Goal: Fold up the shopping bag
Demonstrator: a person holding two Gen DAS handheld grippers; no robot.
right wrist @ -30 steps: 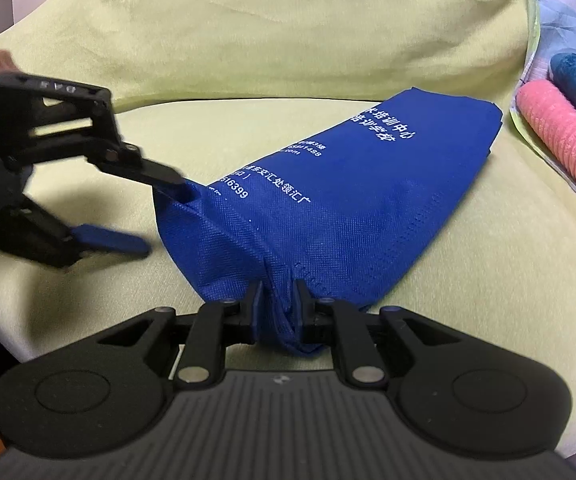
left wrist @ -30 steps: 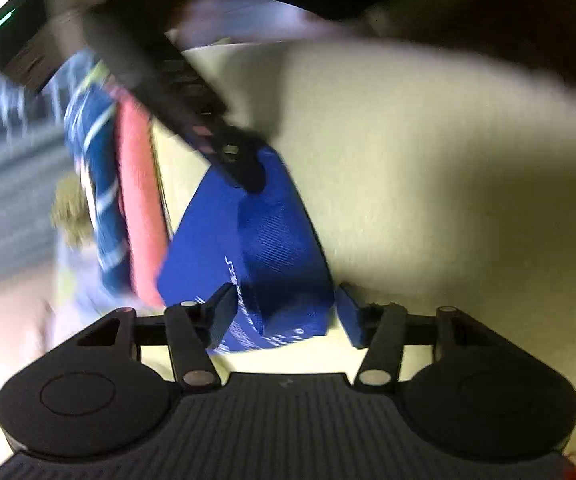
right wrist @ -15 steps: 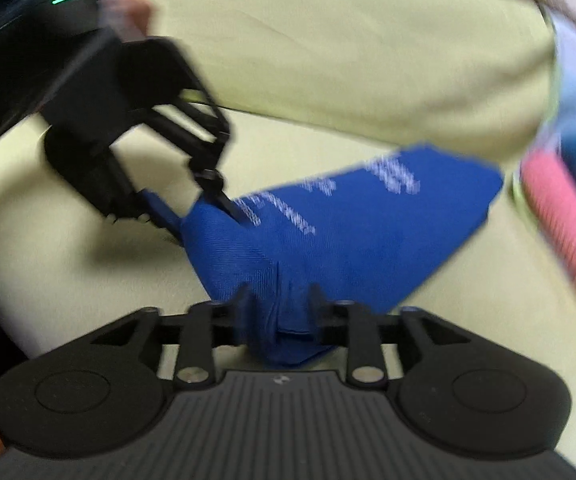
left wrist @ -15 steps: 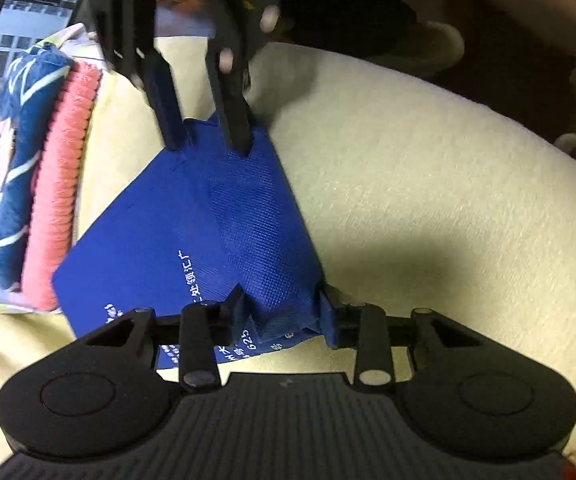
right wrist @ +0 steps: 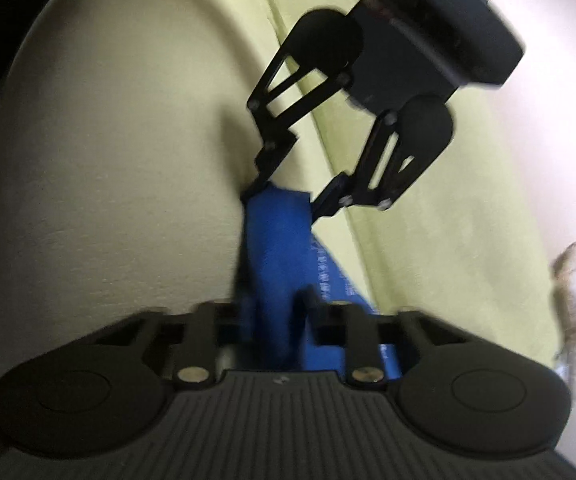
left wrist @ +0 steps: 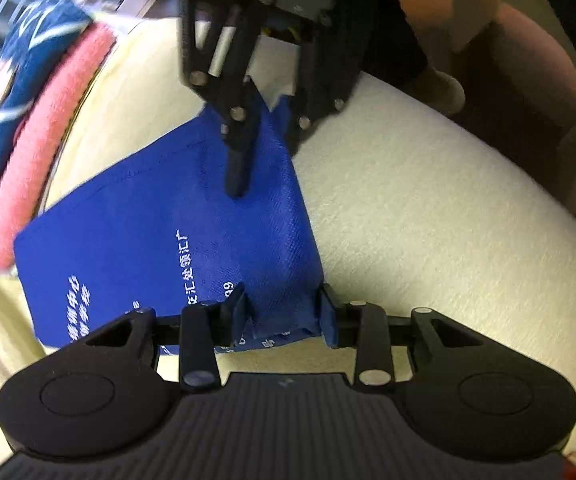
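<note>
Lying on the pale green cushion [left wrist: 427, 208], the blue bag [left wrist: 136, 232] is flattened, its inside hidden. Pink towel [left wrist: 36, 148] just beside its far edge. Left gripper [left wrist: 284, 312] pinches a bunched fold at one end. Right gripper [right wrist: 276, 304], jaws closing, has the other end's cloth between them.
</note>
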